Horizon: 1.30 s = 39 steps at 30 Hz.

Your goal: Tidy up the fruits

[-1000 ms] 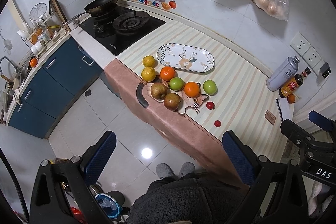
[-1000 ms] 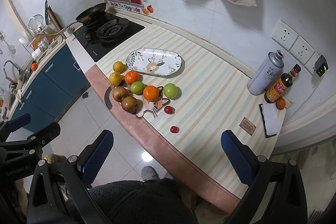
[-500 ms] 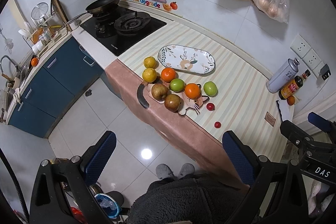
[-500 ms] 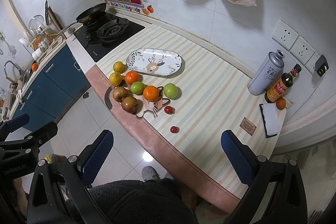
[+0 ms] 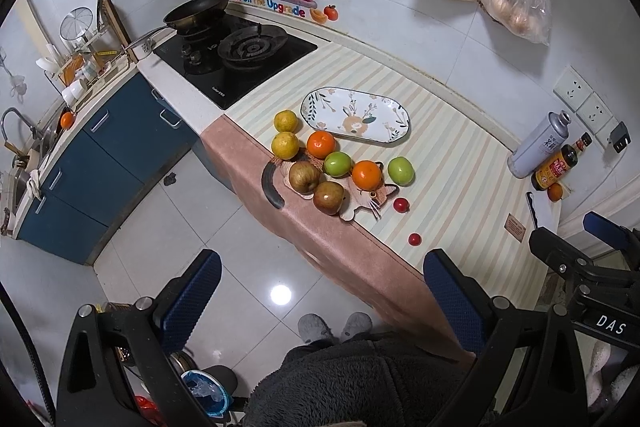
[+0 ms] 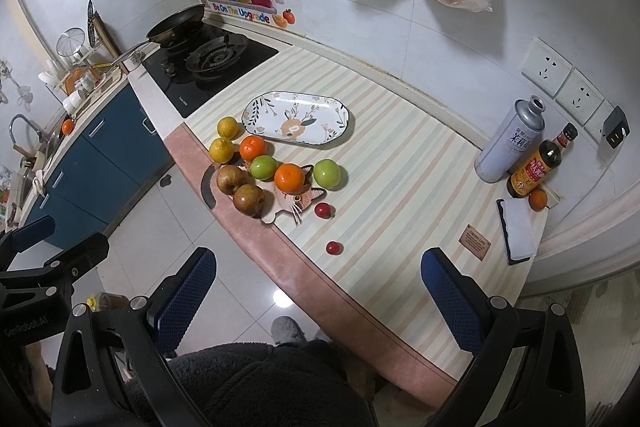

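A striped worktop point(image 6: 400, 163) runs from the hob point(image 6: 208, 63) along the tiled wall, with an oval plate point(image 6: 298, 123) lying bare near the hob. Just in front of the plate the fruits point(image 6: 276, 167) sit bunched at the worktop's edge, some on a cat-shaped mat point(image 6: 296, 203), with two small red ones point(image 6: 333, 247) apart on the stripes. Both the left tongs point(image 5: 320, 291) and right tongs point(image 6: 318, 287) hang high above the floor, well away from the fruit, fingers spread wide and gripping nothing.
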Motion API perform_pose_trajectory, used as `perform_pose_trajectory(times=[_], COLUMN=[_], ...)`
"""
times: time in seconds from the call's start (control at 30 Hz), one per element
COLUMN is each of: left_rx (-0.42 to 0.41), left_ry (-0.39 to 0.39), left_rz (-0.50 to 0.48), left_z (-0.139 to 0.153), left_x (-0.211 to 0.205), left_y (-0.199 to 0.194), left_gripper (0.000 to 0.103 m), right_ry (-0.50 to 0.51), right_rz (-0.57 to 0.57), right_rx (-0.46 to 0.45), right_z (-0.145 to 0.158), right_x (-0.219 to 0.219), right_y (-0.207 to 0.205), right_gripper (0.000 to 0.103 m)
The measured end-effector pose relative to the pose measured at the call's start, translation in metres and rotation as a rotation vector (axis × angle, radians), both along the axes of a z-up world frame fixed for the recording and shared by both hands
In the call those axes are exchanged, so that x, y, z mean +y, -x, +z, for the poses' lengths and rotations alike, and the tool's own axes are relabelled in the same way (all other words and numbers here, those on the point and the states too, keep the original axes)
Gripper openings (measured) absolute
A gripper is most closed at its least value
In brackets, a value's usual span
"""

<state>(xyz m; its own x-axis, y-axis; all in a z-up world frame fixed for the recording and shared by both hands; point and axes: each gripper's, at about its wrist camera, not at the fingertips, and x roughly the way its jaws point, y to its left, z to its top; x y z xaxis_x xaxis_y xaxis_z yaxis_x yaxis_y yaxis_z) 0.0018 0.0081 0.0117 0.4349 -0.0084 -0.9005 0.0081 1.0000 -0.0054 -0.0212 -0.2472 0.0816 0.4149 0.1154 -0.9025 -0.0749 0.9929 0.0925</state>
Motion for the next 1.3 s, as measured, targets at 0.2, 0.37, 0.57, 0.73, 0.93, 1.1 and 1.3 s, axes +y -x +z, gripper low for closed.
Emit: perform_pose_trajectory(times=[0.2, 0.37, 0.57, 0.73, 0.93, 1.1, 1.3], left_rx=[-0.005, -0.01, -0.011, -0.015, -0.12, -0.106, 0.006], left_ry=[0.0, 0.004, 0.004, 0.003, -0.137, -0.205, -0.182], left_rz=[-0.002, 0.0, -0.002, 0.0, 0.053, 0.112, 0.125], left_z=[0.002, 0.004, 0.004, 0.003, -0.013, -0.049, -0.106], left_x=[0.0, 0.0, 0.0, 0.0, 0.016, 0.05, 0.084], left_y=[0.001, -0.001, -0.002, -0.001, -0.026, -0.06, -0.114], left_gripper=[0.103, 0.103, 0.103, 0.103, 0.103, 0.103, 0.103], right_ry=[-0.001, -0.002, -0.003, -0.021, -0.103, -0.158, -0.171], right_rz=[-0.001, -0.002, -0.001, -0.023, -0.097, -0.146, -0.177], right_rx=[0.0, 0.0, -0.001, -0.011, -0.041, 0.007, 0.086], right_z=[0.0, 0.0, 0.0, -0.002, -0.025, -0.069, -0.138], right_x=[0.0, 0.0, 0.0, -0.001, 0.0, 0.01, 0.018], right_y=[-0.002, -0.002, -0.001, -0.009, -0.031, -0.057, -0.097], right_gripper=[0.103, 0.103, 0.103, 0.103, 0.103, 0.103, 0.103])
